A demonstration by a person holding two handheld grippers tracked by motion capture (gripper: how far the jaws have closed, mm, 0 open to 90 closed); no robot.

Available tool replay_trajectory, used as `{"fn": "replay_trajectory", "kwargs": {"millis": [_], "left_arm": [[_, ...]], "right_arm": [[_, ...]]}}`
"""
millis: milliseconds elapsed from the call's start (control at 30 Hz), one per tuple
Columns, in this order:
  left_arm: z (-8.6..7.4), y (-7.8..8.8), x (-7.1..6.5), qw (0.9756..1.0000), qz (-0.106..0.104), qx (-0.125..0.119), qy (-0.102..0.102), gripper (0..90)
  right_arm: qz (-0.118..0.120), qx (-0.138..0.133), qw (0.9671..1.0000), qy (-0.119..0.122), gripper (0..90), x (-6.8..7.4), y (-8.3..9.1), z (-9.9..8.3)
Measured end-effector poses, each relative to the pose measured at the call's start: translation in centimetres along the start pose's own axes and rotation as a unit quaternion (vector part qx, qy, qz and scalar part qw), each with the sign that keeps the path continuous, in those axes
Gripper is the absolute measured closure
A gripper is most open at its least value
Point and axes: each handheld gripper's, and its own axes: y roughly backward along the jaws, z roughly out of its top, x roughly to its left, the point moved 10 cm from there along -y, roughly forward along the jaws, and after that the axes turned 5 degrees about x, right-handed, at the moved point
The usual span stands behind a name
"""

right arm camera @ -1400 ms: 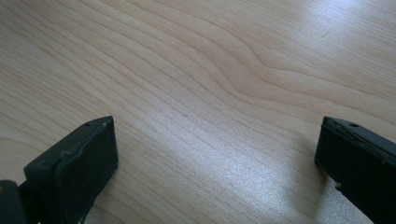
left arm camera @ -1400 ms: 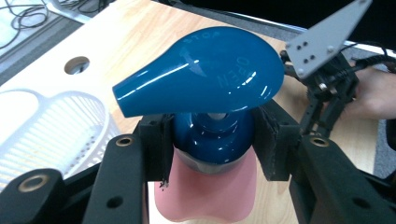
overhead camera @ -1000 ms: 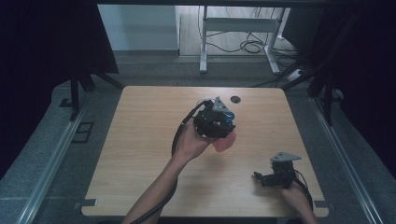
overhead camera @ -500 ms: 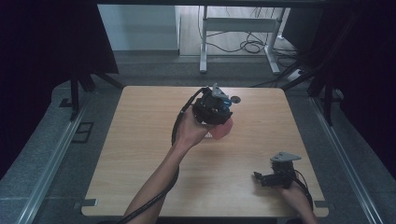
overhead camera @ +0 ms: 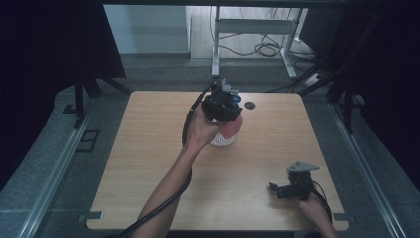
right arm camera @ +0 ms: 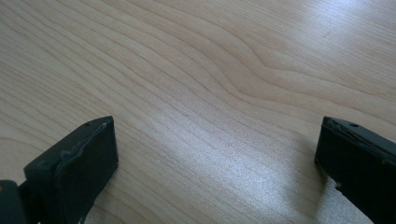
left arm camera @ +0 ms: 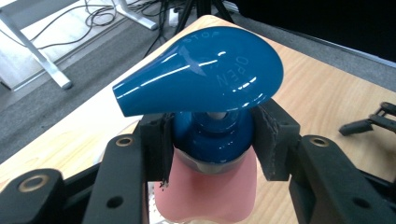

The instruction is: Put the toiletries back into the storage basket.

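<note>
A pump bottle with a pink body [overhead camera: 230, 130] and a glossy blue pump head [left arm camera: 205, 74] is at the far middle of the wooden table [overhead camera: 148, 148]. My left gripper [overhead camera: 227, 111] comes down on it from above and is shut on the blue neck [left arm camera: 212, 140] just under the pump head. Both pads press the neck's sides. The spout points left in the left gripper view. I cannot tell whether the bottle's base touches the table. My right gripper [overhead camera: 277, 190] lies low at the near right. It is open over bare wood [right arm camera: 217, 154], with nothing between its jaws.
A dark round hole [overhead camera: 249, 105] sits in the tabletop just right of the bottle. Beyond the far edge stand a grey desk frame [overhead camera: 216, 54] and floor cables [overhead camera: 262, 48]. Dark curtains flank both sides. The right gripper [left arm camera: 369, 123] is also in the left gripper view.
The left hand has carried the bottle toward the far edge of the table, its grip unchanged. The right gripper has stayed where it was.
</note>
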Motion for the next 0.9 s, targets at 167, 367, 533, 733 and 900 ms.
{"fn": "replay_trajectory", "kwargs": {"millis": [167,367,533,733,900], "left_arm": [[0.4,-0.4,1.1,0.9999,0.012,-0.002,0.01,53.2],[0.6,-0.9,2.3,0.9993,0.029,-0.002,0.024,53.2],[0.6,-1.6,3.0,0.9986,0.037,-0.004,0.037,53.2],[0.2,-2.5,3.6,0.9978,0.048,0.001,0.046,53.2],[-0.4,-3.3,3.9,0.9973,0.05,0.002,0.054,53.2]], "right_arm": [[0.0,0.0,1.0,0.0,0.0,0.0,0.0,0.0],[0.002,0.0,1.0,0.001,0.0,0.0,0.0,0.0],[0.001,0.0,1.0,0.002,0.0,0.0,0.0,0.0],[0.002,0.0,1.0,0.003,0.0,0.0,0.0,0.0],[0.002,0.0,1.0,0.003,0.0,0.1,0.0,0.0]]}}
